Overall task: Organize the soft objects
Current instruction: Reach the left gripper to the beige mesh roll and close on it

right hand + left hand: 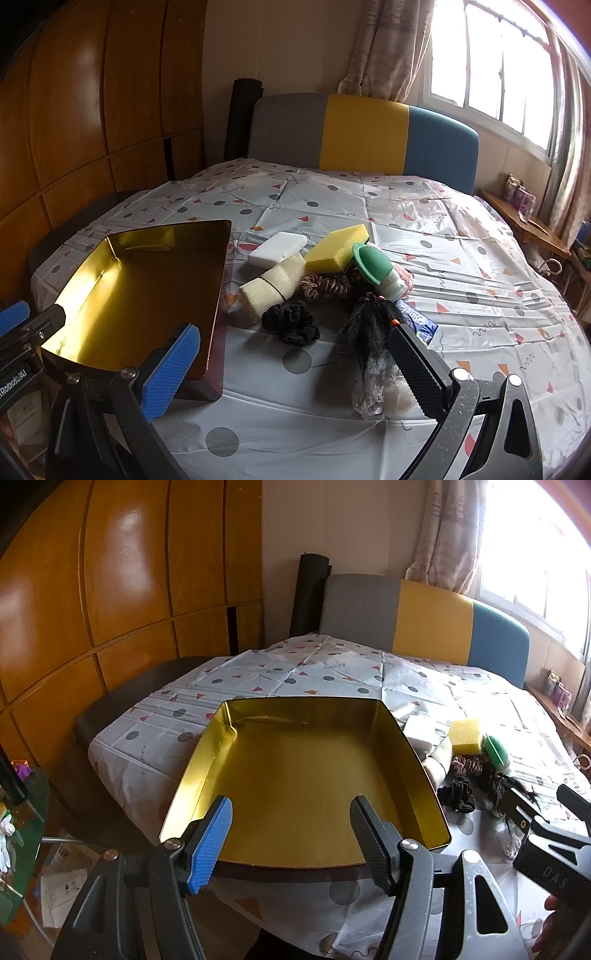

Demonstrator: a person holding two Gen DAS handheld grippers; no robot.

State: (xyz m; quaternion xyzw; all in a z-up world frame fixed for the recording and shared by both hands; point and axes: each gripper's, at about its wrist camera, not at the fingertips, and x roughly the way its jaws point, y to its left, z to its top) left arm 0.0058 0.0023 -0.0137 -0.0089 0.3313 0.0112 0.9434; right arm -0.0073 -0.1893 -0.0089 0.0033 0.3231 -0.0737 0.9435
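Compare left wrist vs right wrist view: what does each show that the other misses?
Left wrist only: the whole inside of the gold tin, empty, and the left tool open before its near rim.

Right wrist only: the beige cloth roll in full, the blue packet, the clear plastic wrap, and the right tool open.

Both: tin, yellow sponge, white sponge, black scrunchie, green-capped bottle, patterned tablecloth.

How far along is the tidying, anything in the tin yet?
Nothing is sorted yet: the gold tin is empty. Nothing is in hand either; the left gripper and right gripper are both open. Left to move: the yellow sponge, white sponge, black scrunchie and the rest of the pile.
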